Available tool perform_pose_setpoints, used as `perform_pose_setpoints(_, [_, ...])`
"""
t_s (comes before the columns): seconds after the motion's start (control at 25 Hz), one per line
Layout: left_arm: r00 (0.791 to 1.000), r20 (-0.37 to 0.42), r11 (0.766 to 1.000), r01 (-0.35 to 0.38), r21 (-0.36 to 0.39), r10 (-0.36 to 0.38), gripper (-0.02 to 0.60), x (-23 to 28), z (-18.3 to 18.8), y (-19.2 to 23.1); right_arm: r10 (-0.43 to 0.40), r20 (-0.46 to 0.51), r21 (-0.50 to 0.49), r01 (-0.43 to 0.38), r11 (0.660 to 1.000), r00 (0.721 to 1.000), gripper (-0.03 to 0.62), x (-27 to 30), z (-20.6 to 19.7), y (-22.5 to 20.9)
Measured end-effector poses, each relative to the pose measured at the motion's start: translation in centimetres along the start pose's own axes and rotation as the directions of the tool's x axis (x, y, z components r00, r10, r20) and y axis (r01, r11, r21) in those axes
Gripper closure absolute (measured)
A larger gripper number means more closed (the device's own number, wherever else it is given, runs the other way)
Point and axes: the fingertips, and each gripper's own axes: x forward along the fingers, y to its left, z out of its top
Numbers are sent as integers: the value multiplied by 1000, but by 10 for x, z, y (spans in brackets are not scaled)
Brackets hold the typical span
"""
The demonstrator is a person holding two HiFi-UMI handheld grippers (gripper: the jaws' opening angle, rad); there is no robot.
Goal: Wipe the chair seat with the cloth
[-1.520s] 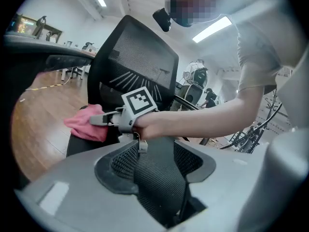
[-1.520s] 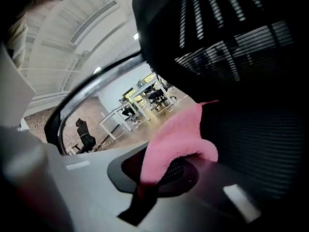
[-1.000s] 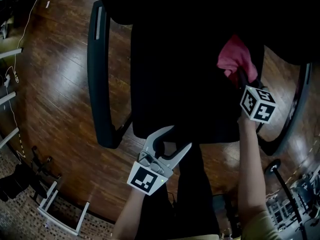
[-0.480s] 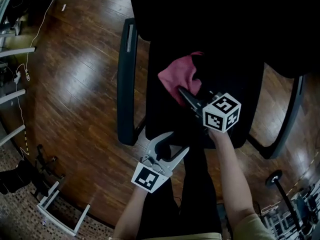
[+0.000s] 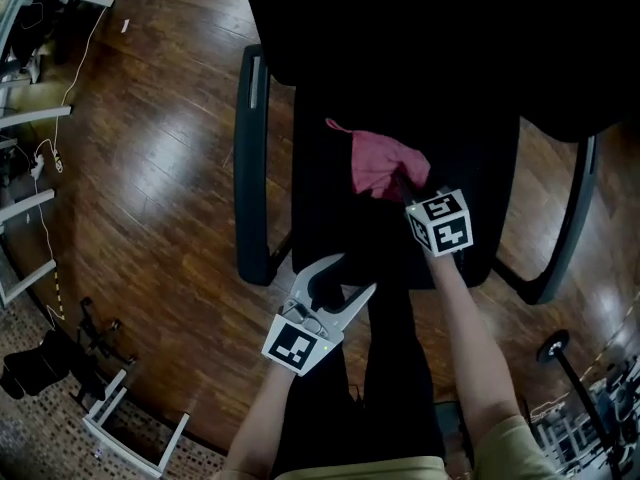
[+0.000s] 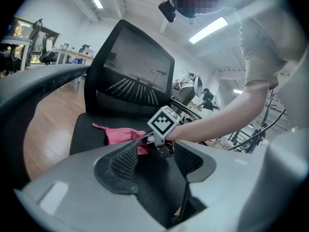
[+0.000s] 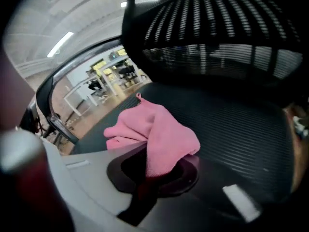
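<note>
Cloth (image 5: 385,161) pinched in right tongs (image 5: 402,184) on chair seat (image 5: 325,203); left tongs (image 5: 343,282) grip its edge.

Black mesh chair seat (image 5: 325,218), pink cloth (image 5: 383,163) bunched near its middle, one corner trailing toward an armrest (image 5: 250,168), chair standing on glossy brown wood-plank floor (image 5: 150,168).

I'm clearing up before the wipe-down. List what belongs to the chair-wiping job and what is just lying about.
Job: pink cloth, pinched in the right claw; chair seat, front edge in the left claw.
Lying about: white cable and white metal frame on the wood floor.
</note>
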Motion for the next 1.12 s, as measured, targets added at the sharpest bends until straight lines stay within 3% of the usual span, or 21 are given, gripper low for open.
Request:
perform_pose_setpoints(0.08, [1000, 18, 1000, 18, 6, -18, 359, 9, 4, -1, -160, -18, 54, 161, 985, 987, 577, -34, -24, -51])
perform_pose_setpoints(0.2, [999, 24, 999, 38, 10, -38, 359, 21, 6, -2, -390, -83, 116, 398, 910, 917, 577, -85, -60, -117])
perform_pose_setpoints(0.32, [997, 50, 998, 51, 26, -52, 359, 27, 10, 0, -507, -122, 179, 521, 835, 853, 577, -114, -77, -151])
perform_pose_setpoints(0.44, [998, 36, 998, 49, 42, -51, 359, 17, 2, 3, -571, -162, 169, 593, 787, 805, 579, -112, -77, -150])
perform_pose_setpoints(0.48, [999, 26, 998, 45, 36, -46, 359, 14, -4, 3, -561, -147, 201, 580, 790, 815, 579, -109, -74, -145])
perform_pose_setpoints(0.52, [999, 17, 999, 38, 24, -38, 359, 12, -9, 3, -516, -105, 246, 525, 815, 850, 579, -102, -66, -134])
perform_pose_setpoints(0.56, [1000, 12, 1000, 28, 15, -28, 359, 10, -14, 4, -431, -37, 278, 424, 862, 902, 579, -91, -53, -115])
perform_pose_setpoints(0.6, [1000, 5, 1000, 15, 16, -15, 359, 8, -18, 5, -309, 40, 271, 288, 919, 950, 579, -74, -36, -86])
perform_pose_setpoints(0.64, [1000, -7, 1000, 1, 28, -1, 359, 5, -24, 6, -165, 103, 221, 139, 965, 981, 579, -55, -20, -49])
perform_pose_setpoints(0.68, [1000, -23, 999, -13, 45, 14, 360, 2, -29, 7, -14, 137, 148, -6, 989, 990, 579, -36, -5, -7])
perform_pose_setpoints(0.76, [998, -49, 998, -34, 62, 37, 360, -8, -40, 10, 254, 150, 14, -259, 966, 956, 579, -2, 20, 79])
perform_pose_setpoints(0.84, [997, -63, 997, -44, 57, 48, 372, -18, -45, 11, 440, 128, -64, -436, 898, 889, 577, 22, 37, 147])
perform_pose_setpoints(0.92, [996, -74, 998, -37, 57, 41, 373, -22, -46, 9, 516, 38, -101, -511, 854, 856, 577, 42, 34, 181])
perform_pose_setpoints(0.96, [996, -79, 998, -29, 56, 33, 373, -23, -46, 7, 503, -22, -114, -502, 857, 864, 577, 50, 26, 184])
perform_pose_setpoints(1.04, [997, -76, 998, -15, 61, 19, 373, -21, -43, 4, 416, -86, -116, -424, 898, 905, 577, 54, 9, 163])
perform_pose_setpoints(1.12, [998, -62, 998, -13, 63, 17, 373, -17, -39, 4, 318, -66, -65, -322, 944, 946, 577, 37, -2, 124])
